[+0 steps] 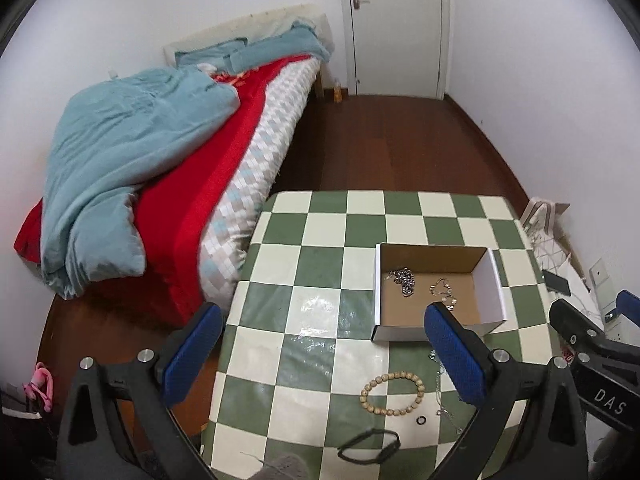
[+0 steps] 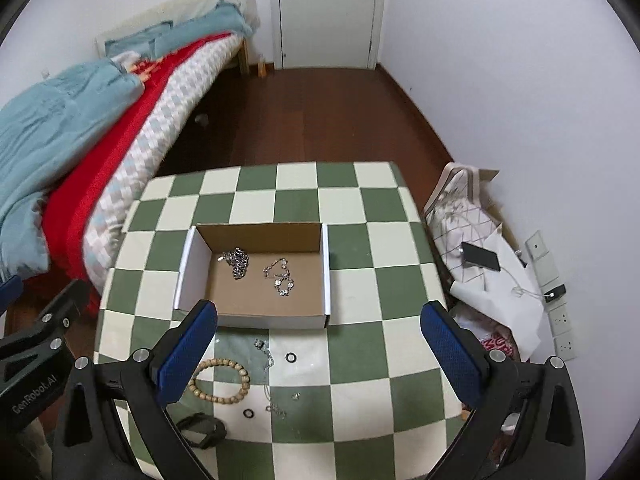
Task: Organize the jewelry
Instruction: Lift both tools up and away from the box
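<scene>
Cardboard box [image 2: 256, 272] sits open near the middle of the checked table [image 2: 360, 248], with a dark chain [image 2: 237, 262] and a silver bracelet [image 2: 280, 276] already lying on its floor. Still outside, along the near edge of the table, I note a wooden bead bracelet [image 2: 224, 380], a thin silver chain [image 2: 268, 368], two small dark rings [image 2: 291, 357] and a black band [image 2: 202, 430]. My left gripper [image 1: 324, 356] and right gripper [image 2: 320, 356] both stand with jaws wide apart and nothing between them, raised above the table. Risks, in my judgement: the thin chain may slip from the pads or snag the beads beside it; the rings may roll off the near edge if nudged; the light box may shift if a finger knocks its front wall.
</scene>
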Demonstrator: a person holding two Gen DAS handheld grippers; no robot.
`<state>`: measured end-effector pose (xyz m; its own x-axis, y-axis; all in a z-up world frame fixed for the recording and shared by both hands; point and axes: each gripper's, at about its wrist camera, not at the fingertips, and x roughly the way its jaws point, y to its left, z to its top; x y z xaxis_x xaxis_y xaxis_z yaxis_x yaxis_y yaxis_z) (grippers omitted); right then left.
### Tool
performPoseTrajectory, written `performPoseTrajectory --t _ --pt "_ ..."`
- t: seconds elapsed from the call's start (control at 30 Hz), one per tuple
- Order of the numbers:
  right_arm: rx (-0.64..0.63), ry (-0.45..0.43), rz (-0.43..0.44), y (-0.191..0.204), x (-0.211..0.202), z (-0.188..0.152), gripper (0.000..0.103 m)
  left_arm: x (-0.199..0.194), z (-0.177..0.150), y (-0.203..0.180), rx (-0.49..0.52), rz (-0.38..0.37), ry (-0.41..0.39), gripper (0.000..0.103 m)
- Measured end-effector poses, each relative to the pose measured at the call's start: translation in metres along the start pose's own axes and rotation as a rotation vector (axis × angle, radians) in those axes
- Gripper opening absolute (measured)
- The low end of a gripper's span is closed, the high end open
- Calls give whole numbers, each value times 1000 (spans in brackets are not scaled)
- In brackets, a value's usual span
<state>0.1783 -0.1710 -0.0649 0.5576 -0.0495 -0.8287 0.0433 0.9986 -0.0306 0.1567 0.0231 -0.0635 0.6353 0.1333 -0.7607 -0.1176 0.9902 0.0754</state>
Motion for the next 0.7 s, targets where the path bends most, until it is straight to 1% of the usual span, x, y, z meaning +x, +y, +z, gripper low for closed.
performPoseTrajectory --t 0.1,0.3,0.4,0.47,0.5,0.57,0.67,0.7 --pt "10 -36 3 -6 -27 -10 103 -20 -5 1 -6 -10 -28 103" --pt "12 -83 15 -10 -64 -29 103 -57 -18 6 -24 -10 -92 103" --pt "4 -102 36 -10 -80 -41 103 -67 -25 13 -45 -4 -120 103" --pt "-4 -102 40 -9 -83 -50 103 -67 -33 17 -45 33 -134 103" --pt "-2 -93 56 -10 -81 -55 103 -65 -37 19 -45 45 -137 103" --pt "1 -68 67 -10 -70 -64 103 -52 -46 22 -31 96 -136 103" --pt "20 -3 72 -14 -38 -80 102 -22 -60 24 10 183 -91 103" --pt "28 17 76 -16 -26 -85 97 -7 -67 24 32 227 -68 103"
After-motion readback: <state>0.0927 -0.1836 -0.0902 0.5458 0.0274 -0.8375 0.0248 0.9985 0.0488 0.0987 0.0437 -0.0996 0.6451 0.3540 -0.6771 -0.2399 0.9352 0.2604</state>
